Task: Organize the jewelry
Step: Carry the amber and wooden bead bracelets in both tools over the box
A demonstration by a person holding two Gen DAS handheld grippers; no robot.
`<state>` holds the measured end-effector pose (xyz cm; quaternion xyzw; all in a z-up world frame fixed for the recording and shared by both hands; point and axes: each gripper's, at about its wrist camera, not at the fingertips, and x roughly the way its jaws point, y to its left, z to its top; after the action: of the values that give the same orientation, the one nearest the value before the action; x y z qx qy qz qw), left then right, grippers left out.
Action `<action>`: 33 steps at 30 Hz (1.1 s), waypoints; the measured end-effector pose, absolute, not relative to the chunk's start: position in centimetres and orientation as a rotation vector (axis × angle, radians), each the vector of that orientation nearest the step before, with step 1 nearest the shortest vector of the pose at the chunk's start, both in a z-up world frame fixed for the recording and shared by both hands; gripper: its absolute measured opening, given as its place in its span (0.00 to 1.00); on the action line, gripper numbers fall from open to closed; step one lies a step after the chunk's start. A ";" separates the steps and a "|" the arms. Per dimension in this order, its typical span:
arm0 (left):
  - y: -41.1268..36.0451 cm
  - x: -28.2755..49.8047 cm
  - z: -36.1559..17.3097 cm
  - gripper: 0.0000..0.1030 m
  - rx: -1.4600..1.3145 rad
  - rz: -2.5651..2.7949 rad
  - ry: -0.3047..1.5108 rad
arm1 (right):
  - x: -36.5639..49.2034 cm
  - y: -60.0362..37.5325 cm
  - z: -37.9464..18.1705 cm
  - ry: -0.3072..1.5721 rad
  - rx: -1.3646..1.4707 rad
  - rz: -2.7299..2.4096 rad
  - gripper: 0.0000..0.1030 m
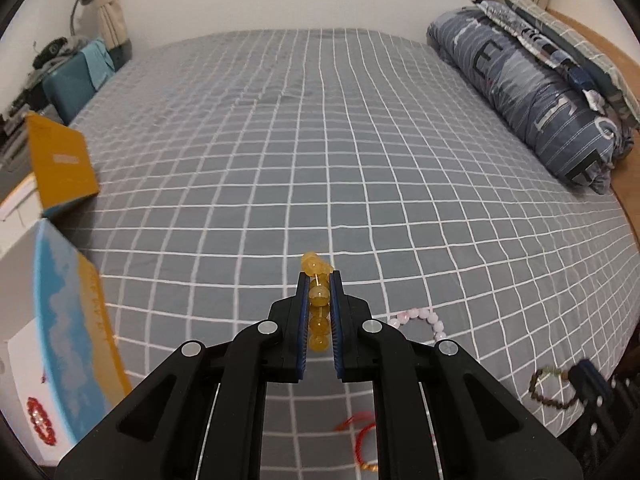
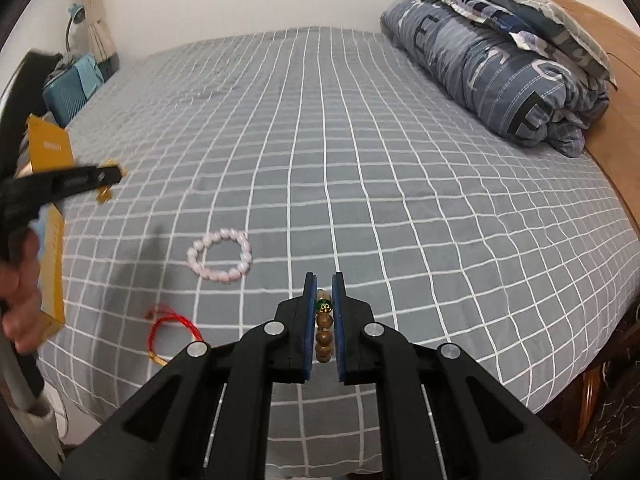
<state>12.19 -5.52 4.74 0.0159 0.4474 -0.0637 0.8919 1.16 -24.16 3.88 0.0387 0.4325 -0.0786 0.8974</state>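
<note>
Jewelry partly sorted, judging by layout. Box at bed's left edge, open, red bead bracelet already inside. Pink bead bracelet and red cord bracelet lie loose on sheet, apart from each other. Left gripper pinches yellow bead bracelet, lifted above sheet, near box. Right gripper pinches wooden bead bracelet. Four pieces left to box.

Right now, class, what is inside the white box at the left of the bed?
A red bracelet lies on the floor of the white box, near its front. The box's blue-and-yellow flap and the picture's edge hide the rest of the inside.
</note>
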 end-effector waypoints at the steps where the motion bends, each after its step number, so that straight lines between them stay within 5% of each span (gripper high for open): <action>1: -5.1 11.8 5.1 0.09 0.031 -0.130 0.923 | 1.2 -24.0 4.2 0.891 0.080 -0.160 0.07; 33: 15.3 -0.2 12.2 0.09 -0.049 0.216 0.728 | 5.3 -4.3 11.5 0.727 -0.037 0.127 0.07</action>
<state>-0.21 15.27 12.21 -0.0237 0.3552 0.1054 0.9285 5.32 -4.30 11.47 -0.0183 0.3554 0.0622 0.9325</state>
